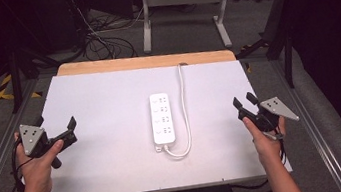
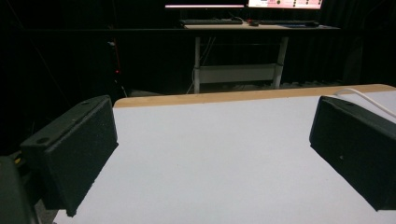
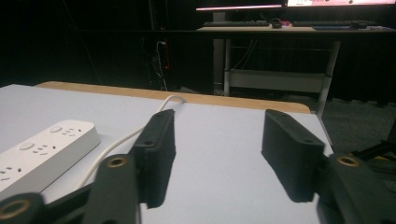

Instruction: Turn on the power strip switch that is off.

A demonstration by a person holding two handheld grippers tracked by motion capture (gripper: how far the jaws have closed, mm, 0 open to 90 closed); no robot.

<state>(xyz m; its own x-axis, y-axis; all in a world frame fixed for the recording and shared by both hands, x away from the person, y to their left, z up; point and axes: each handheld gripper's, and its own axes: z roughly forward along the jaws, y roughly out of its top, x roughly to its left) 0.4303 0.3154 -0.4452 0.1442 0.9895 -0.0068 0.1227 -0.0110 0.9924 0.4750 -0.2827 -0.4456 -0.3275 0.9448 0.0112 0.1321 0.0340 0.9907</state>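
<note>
Your left gripper (image 1: 69,130) sits over the table's left edge, jaws spread wide with nothing between them; in the left gripper view (image 2: 210,158) there's just bare white board between the two black jaws. That board is a matte white sheet (image 1: 115,149) laid on a wooden table (image 1: 146,61), whose light wood strip shows along the far edge. You've got plenty of open surface between your left hand (image 1: 36,163) and the middle. Dead center is the power strip (image 1: 162,119), a smooth white plastic bar with rounded corners, long axis running from you toward the far edge, sockets facing up. Its white cord (image 1: 183,99) leaves the near end, loops round to the right and runs alongside the strip up to the far edge. Right of the cord it's bare board again out to your right gripper (image 1: 244,103), which hovers near the right edge, jaws parted moderately and holding nothing. In the right gripper view (image 3: 217,149) the strip (image 3: 44,149) lies off to the left of the jaws, cord (image 3: 116,140) passing behind the left jaw. Your right hand (image 1: 264,136) is near the table's front right corner.
</note>
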